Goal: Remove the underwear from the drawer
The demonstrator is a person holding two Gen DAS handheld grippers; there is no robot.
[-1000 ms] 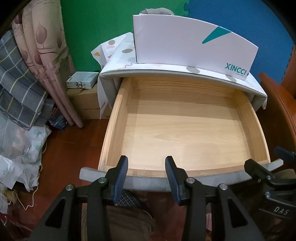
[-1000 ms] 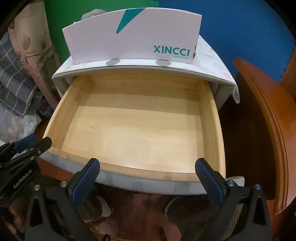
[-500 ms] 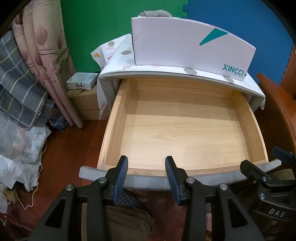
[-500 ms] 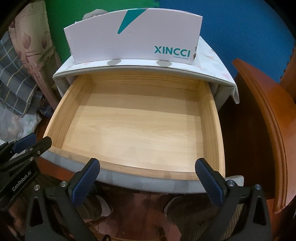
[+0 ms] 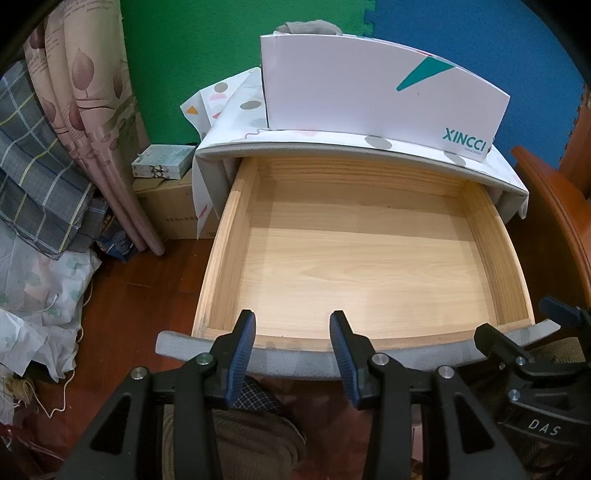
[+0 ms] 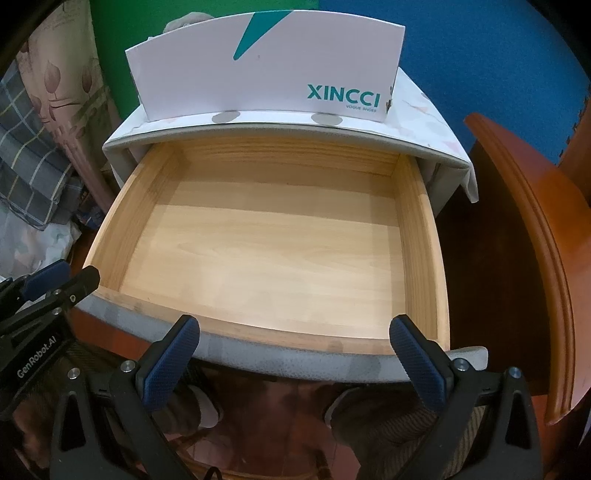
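— What do your two cameras give you?

— Both look down into the drawer (image 5: 229, 236), pulled fully out; each shows you only its bare wooden floor, lit in a pale band across the middle.

— And your tongs?

— Your left gripper (image 5: 291, 321) hangs over the drawer's grey front edge with its jaws partly spread and nothing between them; your right gripper (image 6: 294, 325) hangs over the same edge, jaws spread much wider, also holding nothing. Each view catches the other gripper at its side margin, and the two stand apart.

— Where is the underwear?

— You have one candidate only: a grey cloth (image 5: 306, 26) peeks over the back of the white box (image 5: 369, 85) that stands on the cabinet top behind the drawer; I cannot tell whether it is the underwear. The left view shows it best; in the right view it is only a sliver at the box's left corner.

— What else differs?

— The left view gives you the curtain (image 5: 92, 110), a carton (image 5: 173, 210) on the floor with a small pack (image 5: 162, 166) on top, just beside the cabinet. The right view gives you the orange wooden panel (image 6: 535, 240) to the drawer's right, and the smaller lettering under the box's logo.
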